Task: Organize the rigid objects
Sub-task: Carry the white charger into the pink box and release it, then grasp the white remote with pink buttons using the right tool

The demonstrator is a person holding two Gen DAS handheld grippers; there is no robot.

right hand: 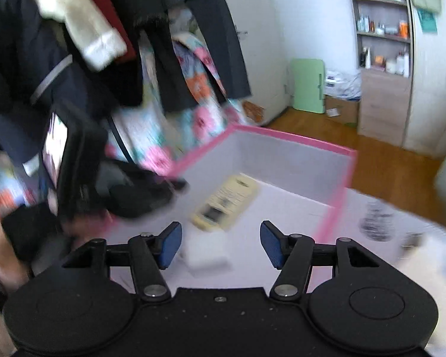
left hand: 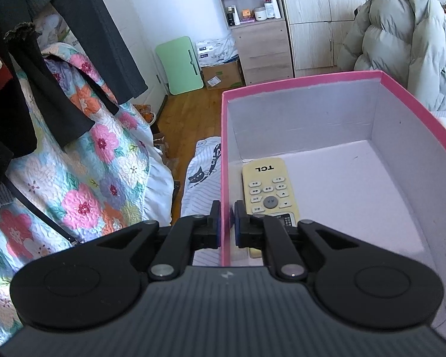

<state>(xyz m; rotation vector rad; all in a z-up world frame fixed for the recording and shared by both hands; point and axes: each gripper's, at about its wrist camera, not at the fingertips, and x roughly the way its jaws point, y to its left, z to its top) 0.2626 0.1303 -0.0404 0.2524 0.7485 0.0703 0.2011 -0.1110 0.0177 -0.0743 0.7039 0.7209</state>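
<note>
A pink box (left hand: 297, 81) with a white inside holds a cream TCL remote (left hand: 267, 189) near its left wall. My left gripper (left hand: 226, 212) is shut on the box's left wall, one finger outside and one inside. In the blurred right wrist view the box (right hand: 282, 138) and remote (right hand: 226, 202) show again, with a white rectangular block (right hand: 206, 251) lying just in front of the remote. My right gripper (right hand: 220, 242) is open and empty, above the box floor right over the white block. The left gripper (right hand: 139, 190) shows at the box's left wall.
A floral quilt (left hand: 83, 172) and hanging dark clothes (left hand: 44, 59) fill the left. A striped cat-print cloth (left hand: 202, 178) lies beside the box. A puffy grey jacket (left hand: 407, 41), wooden cabinets (left hand: 282, 44), a green board (left hand: 181, 65) and wood floor stand beyond.
</note>
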